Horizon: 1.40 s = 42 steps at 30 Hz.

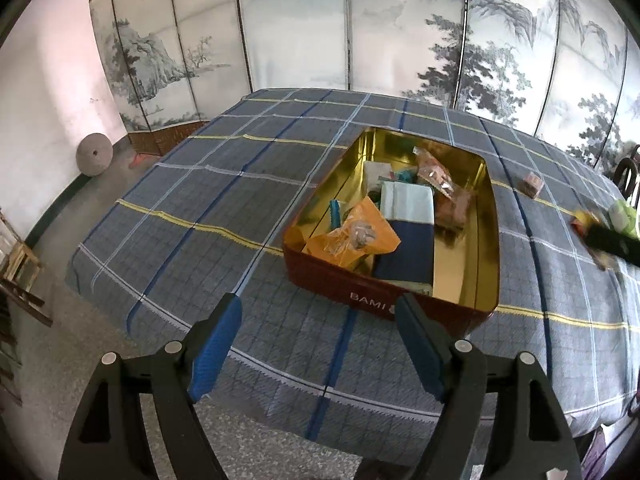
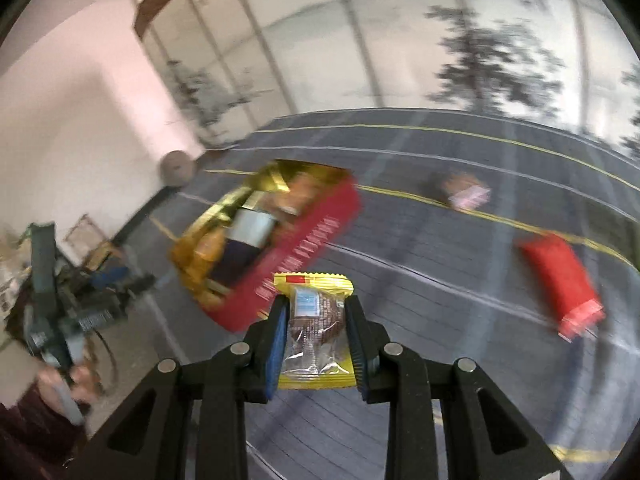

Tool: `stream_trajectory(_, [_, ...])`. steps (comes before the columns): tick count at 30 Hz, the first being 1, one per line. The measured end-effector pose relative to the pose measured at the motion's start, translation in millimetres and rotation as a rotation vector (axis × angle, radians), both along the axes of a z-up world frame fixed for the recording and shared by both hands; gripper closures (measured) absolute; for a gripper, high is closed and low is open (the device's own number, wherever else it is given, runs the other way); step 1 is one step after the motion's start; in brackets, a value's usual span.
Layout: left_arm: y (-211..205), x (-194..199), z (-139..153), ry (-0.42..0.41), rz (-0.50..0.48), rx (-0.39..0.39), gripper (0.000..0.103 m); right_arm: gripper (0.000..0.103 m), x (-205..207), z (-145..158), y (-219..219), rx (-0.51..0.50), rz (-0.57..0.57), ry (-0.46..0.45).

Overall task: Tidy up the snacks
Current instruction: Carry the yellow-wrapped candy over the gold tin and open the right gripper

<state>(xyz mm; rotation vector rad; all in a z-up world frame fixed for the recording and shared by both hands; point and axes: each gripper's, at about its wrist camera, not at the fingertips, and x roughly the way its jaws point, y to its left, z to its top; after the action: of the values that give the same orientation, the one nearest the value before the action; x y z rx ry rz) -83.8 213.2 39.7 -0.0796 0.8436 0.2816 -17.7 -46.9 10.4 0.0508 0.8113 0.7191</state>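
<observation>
The right gripper [image 2: 316, 312] is clamped on a yellow snack packet [image 2: 314, 332], held above the checked tablecloth [image 2: 440, 304] just beside the red tin [image 2: 304, 248], though the view is smeared. The left gripper [image 1: 320, 312] hangs wide apart, empty, before the tin [image 1: 360, 292] of snacks.

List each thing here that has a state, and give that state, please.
Left tongs: open, empty.
Right tongs: shut on the yellow snack packet.
Red tin: open, no lid, partly filled with snacks.
Red packet: lying on the tablecloth, outside the tin.
</observation>
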Motion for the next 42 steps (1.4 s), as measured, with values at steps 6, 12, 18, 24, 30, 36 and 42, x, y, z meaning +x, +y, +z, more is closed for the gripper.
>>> stream_trajectory(6, [2,-3,-1,-0.003,-0.01,0.008,0.027,0.074,24,-1,73,0.01,0.082,0.036])
stream_trajectory(12, [2,-2,0,-0.012,-0.029,0.039,0.027,0.074,41,-20,107,-0.013,0.078,0.082])
stream_trajectory(18, [2,0,-3,-0.003,-0.041,0.053,0.027,0.074,53,-33,120,-0.047,0.066,0.096])
stream_trajectory(24, [2,2,-8,0.016,-0.047,0.065,0.027,0.074,53,-41,130,-0.075,0.072,0.097])
stream_trajectory(30, [0,3,-9,0.023,-0.053,0.066,0.027,0.074,52,-43,134,-0.081,0.078,0.088])
stream_trajectory(36, [0,3,-11,0.035,-0.057,0.068,0.027,0.072,50,-41,129,-0.057,0.073,0.089])
stream_trajectory(42, [-6,4,-14,0.052,-0.071,0.088,0.026,0.066,42,-37,101,0.01,0.036,0.083])
